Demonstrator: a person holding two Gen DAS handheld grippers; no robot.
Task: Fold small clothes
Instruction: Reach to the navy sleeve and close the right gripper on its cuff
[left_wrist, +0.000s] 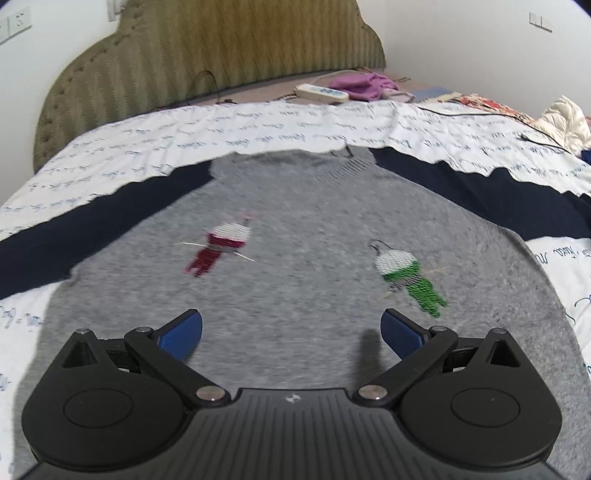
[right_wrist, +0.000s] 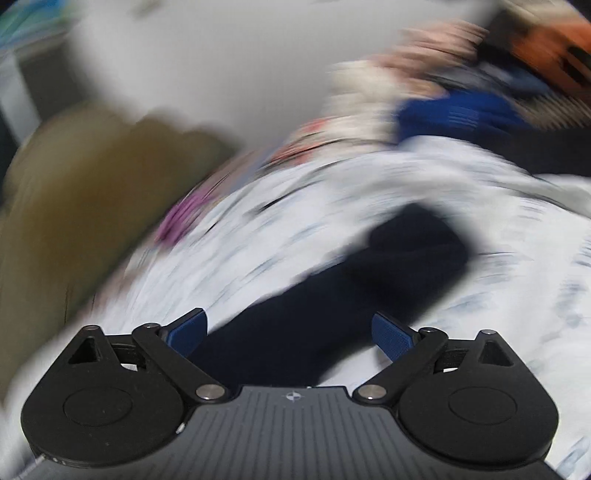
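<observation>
Grey knit sweater lies flat on the bed, left tool spread above its front, right tool spread over its navy sleeve.

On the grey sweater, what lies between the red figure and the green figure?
Only plain grey knit of the sweater lies between the red figure and the green figure; the left wrist view shows this.
</observation>
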